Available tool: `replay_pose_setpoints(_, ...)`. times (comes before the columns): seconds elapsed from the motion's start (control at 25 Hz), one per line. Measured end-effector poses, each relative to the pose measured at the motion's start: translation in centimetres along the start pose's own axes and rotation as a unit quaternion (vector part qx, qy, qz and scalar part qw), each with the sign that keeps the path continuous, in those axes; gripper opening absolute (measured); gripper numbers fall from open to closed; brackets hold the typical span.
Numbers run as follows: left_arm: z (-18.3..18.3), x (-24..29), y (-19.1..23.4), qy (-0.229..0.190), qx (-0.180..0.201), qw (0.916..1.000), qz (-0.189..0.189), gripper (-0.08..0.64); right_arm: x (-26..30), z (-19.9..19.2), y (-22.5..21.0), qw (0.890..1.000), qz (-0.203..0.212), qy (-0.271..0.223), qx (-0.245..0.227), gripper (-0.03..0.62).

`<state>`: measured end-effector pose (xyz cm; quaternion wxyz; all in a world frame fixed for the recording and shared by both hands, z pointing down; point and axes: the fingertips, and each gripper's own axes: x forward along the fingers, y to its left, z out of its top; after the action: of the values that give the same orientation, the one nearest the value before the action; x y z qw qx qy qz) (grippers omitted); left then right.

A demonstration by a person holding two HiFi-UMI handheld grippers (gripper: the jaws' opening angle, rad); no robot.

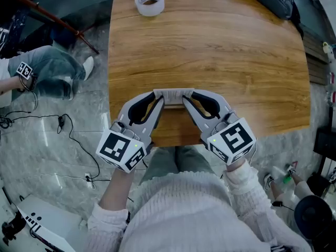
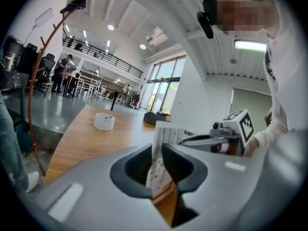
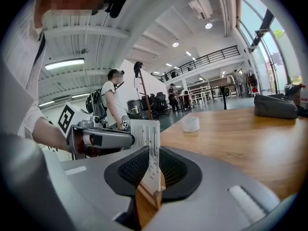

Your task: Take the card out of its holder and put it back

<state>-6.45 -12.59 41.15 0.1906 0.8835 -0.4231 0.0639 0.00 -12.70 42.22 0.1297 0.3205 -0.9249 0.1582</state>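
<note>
Left gripper [image 2: 158, 161] jaws pinch one end of the pale striped holder [image 1: 173, 95], and right gripper [image 3: 154, 165] jaws pinch the other. It sits at the table's [image 1: 220, 51] 6 o'clock edge, with the tape [image 1: 149, 2] well apart at 12. I cannot tell whether the card is inside.

Risk: if a pad clamps card and sleeve together, pulling apart would likely bend or tear instead of sliding. A loose pinch could drop it past the edge.

It stands on edge, its long axis running 9 to 3 and its faces toward 12 and 6.
</note>
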Motion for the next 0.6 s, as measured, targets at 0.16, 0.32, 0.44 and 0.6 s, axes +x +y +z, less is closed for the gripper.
replay_pose_setpoints(0.16,-0.8,0.0,0.0,0.008,-0.008,0.9999,-0.002,0.069,0.0,-0.8,0.0,1.0,0.002,0.007,0.006,0.063)
replay_pose_setpoints(0.32,-1.7,0.0,-0.3,0.017,-0.015,0.9997,-0.004,0.071,-0.1,-1.5,0.1,1.0,0.004,0.017,0.01,0.063)
replay_pose_setpoints(0.44,-2.3,-0.1,-0.2,0.023,-0.019,0.9995,-0.002,0.071,-0.1,-2.0,0.2,1.0,0.005,0.026,0.006,0.063)
replay_pose_setpoints(0.6,-3.2,-0.2,-0.2,0.03,-0.023,0.9993,0.0,0.071,0.0,-2.8,0.4,0.999,0.005,0.033,0.006,0.063)
